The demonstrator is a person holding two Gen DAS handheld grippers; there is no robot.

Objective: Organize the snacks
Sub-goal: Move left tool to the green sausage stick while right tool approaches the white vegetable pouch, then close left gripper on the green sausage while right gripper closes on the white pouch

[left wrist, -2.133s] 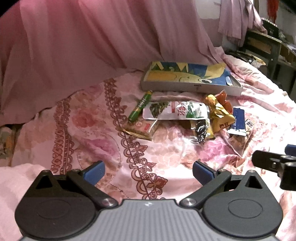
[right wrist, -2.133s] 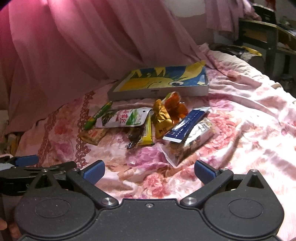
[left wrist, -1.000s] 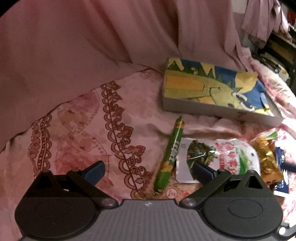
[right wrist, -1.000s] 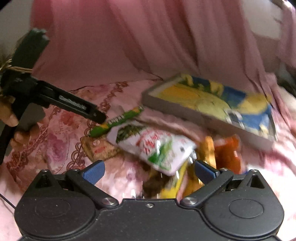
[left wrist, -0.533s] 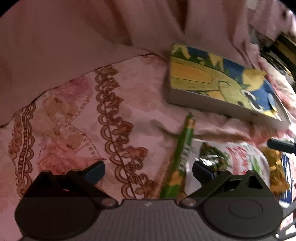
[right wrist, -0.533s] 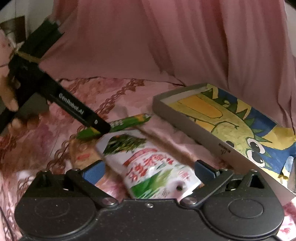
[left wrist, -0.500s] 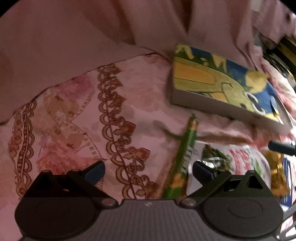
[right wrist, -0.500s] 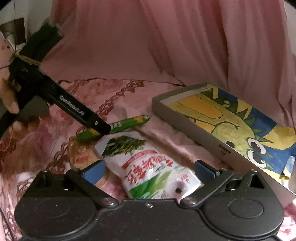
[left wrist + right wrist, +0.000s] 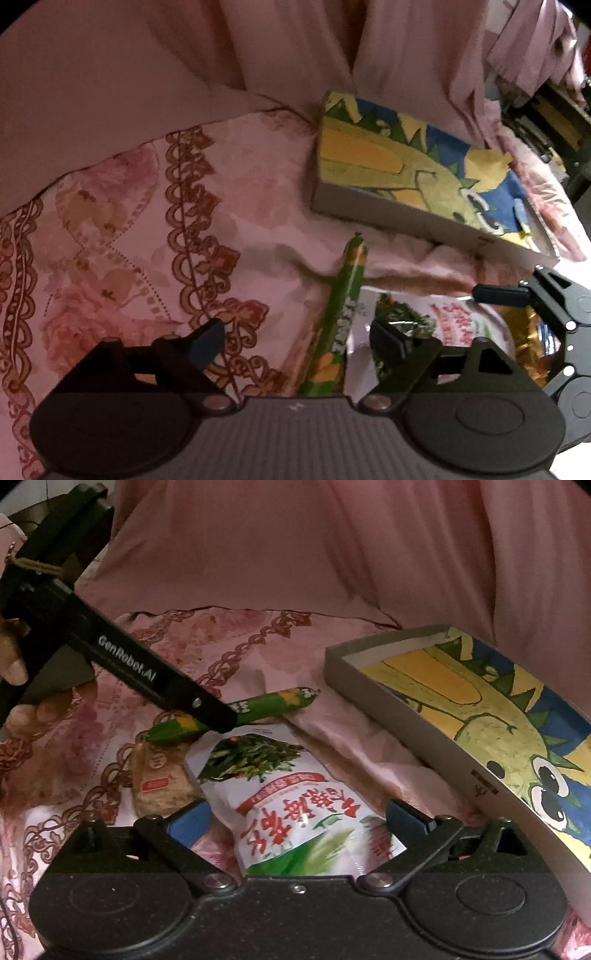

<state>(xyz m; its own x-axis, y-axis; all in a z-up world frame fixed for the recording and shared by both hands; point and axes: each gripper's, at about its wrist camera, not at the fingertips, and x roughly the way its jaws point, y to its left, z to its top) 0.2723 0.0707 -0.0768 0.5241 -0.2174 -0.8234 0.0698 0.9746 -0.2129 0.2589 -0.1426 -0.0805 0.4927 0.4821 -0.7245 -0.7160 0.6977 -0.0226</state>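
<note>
Green sausage stick (image 9: 341,325) lies between the wide-open left gripper (image 9: 295,338) fingers, ungripped. Right gripper (image 9: 297,818) gapes over white pouch (image 9: 295,797), holding nothing

One brand name and some pouch lettering can be read.
The right wrist view shows "GenRobot.AI" in pale letters along the black finger of the left gripper (image 9: 218,716). The white-and-green snack pouch (image 9: 295,797) carries large red Chinese characters, too skewed to make out. The green sausage stick (image 9: 240,712) and the tan packet (image 9: 159,779) bear small printing that cannot be read, as does the grey wall of the dinosaur box (image 9: 484,786).
</note>
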